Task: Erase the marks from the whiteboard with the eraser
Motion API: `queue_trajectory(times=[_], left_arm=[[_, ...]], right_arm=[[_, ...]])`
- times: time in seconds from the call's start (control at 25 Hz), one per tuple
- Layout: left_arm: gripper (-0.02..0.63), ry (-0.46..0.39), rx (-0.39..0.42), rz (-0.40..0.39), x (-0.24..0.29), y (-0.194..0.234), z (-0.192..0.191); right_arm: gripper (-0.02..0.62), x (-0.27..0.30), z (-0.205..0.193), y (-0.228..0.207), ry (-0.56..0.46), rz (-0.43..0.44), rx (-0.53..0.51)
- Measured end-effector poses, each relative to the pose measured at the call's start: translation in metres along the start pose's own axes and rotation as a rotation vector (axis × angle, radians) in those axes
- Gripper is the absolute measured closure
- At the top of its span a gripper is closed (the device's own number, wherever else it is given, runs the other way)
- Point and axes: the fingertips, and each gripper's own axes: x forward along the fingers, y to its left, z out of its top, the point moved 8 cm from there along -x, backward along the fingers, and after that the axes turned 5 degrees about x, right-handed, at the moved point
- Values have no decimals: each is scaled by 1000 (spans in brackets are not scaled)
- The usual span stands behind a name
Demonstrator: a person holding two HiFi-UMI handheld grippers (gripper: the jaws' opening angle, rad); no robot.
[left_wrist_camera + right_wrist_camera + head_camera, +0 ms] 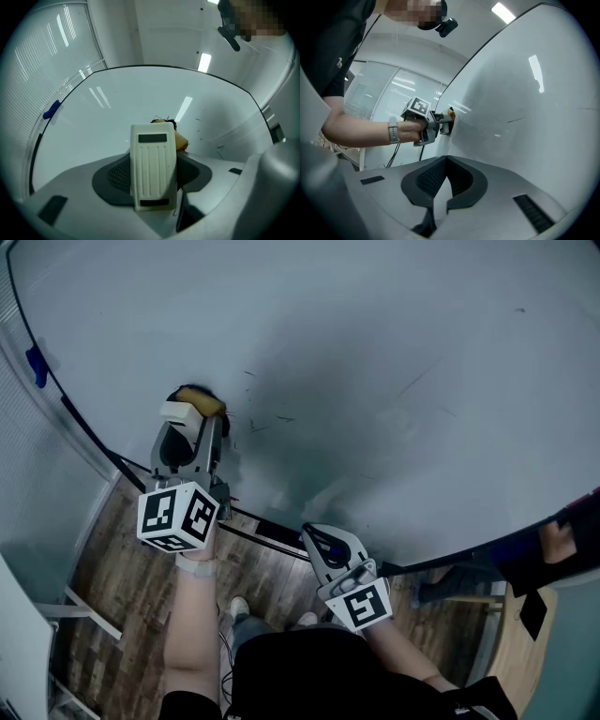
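pale whiteboard [375, 352] fills the head view, with wooden floor [112, 559] at 7 o'clock. a small blue thing [37, 365] sits on the frame at 9 o'clock. the left gripper [192, 413] has its fingers [112, 176] grasping the white eraser [152, 164], whose pad is against the board. thin dark marks [267, 423] lie at its 3 o'clock. the right gripper [319, 542] hangs at 6 o'clock near the lower edge, fingers [431, 180] clenched on nothing.

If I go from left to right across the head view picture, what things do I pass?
Small blue thing → left gripper holding the eraser → little black marks → right gripper, its jaws together with nothing in them.
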Motion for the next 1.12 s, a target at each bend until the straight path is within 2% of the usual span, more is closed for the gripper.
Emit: queue_trajectory(times=[0.4, 0.76, 1.12], left_arm=[[351, -27, 50, -8, 2, -72, 14], [351, -62, 65, -91, -7, -148, 18], [341, -88, 111, -171, -6, -138, 15]], right_arm=[[569, -31, 8, -28, -15, -4, -8], [569, -65, -3, -40, -12, -32, -11], [569, -57, -6, -31, 19, -43, -14]])
